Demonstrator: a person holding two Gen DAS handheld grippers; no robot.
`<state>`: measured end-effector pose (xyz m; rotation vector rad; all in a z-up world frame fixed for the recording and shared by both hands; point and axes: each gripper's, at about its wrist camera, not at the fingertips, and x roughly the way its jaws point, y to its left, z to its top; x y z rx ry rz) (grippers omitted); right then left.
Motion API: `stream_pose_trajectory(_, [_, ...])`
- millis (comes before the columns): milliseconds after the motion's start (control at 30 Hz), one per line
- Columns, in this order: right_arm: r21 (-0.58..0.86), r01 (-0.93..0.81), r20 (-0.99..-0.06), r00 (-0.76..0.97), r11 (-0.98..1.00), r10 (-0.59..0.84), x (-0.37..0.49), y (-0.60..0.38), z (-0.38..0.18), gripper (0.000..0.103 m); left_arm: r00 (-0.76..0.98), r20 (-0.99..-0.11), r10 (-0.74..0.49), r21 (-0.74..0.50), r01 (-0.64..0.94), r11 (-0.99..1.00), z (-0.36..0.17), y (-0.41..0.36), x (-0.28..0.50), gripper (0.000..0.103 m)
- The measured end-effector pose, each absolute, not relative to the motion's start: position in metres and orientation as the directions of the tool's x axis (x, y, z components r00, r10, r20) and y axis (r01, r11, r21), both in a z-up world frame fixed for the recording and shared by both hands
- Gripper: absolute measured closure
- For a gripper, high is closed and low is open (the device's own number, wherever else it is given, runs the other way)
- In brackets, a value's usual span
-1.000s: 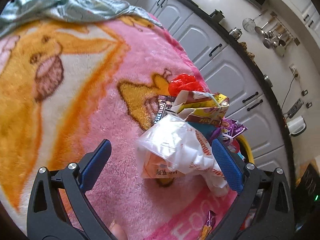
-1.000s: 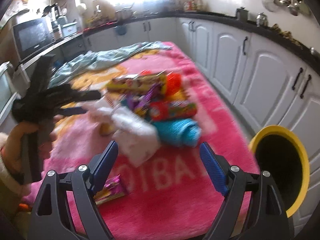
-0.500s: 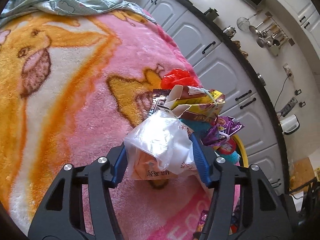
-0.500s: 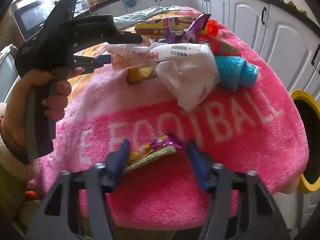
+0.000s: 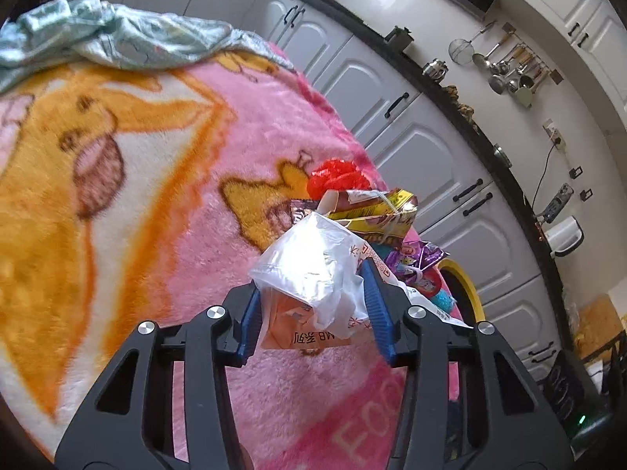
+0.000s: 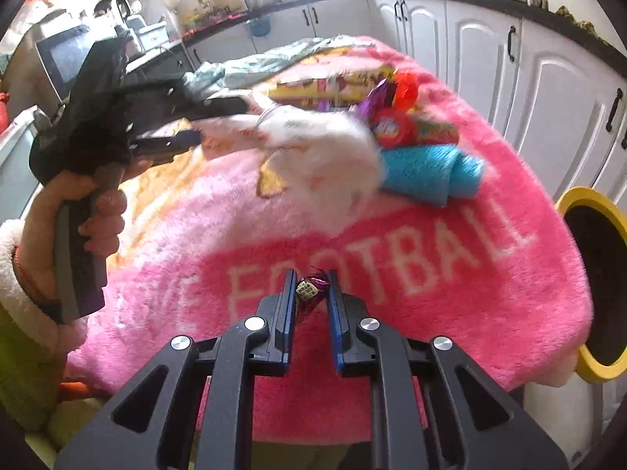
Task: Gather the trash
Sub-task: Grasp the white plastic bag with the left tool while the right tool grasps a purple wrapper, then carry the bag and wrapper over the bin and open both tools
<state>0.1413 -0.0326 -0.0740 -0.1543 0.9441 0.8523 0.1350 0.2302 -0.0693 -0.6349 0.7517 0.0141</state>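
Trash: white plastic bag [image 5: 313,270] pinched in left tool [image 5: 313,301], jaws just closed; purple candy wrapper [image 6: 310,293] clamped in right tool [image 6: 310,297] above pink blanket [image 6: 431,293]. Risk: floppy bag slips or snags pile en route to yellow bin [image 6: 588,274].

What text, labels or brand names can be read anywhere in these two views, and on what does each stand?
"FOOTBALL", white capitals woven into the fluffy pink blanket; the second letter is partly hidden.
"MB" with two Chinese characters, seen upside down, on the orange packet inside the crumpled white plastic bag.
Print on the small purple sweet wrapper, the yellow snack box and the round red lid: too small or blurred to read.
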Motion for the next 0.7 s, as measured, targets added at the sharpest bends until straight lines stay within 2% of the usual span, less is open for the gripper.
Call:
stream_pose_trajectory(333, [0.238,-0.613,-0.703,0.427,0.753,0.569,0.167,-0.086,-0.041,0.088,0.775,-0.613,-0.151,-0.481,-0.214,0.850,-0.039,0.226,0.113,0.065])
stream_pose_trajectory(700, [0.223,-0.494,-0.625,0.589,0.840,0.513,0.195,-0.147,-0.013,0.088,0.800,-0.577,-0.162,-0.406,-0.109,0.907,-0.006,0.170,0.132,0.065])
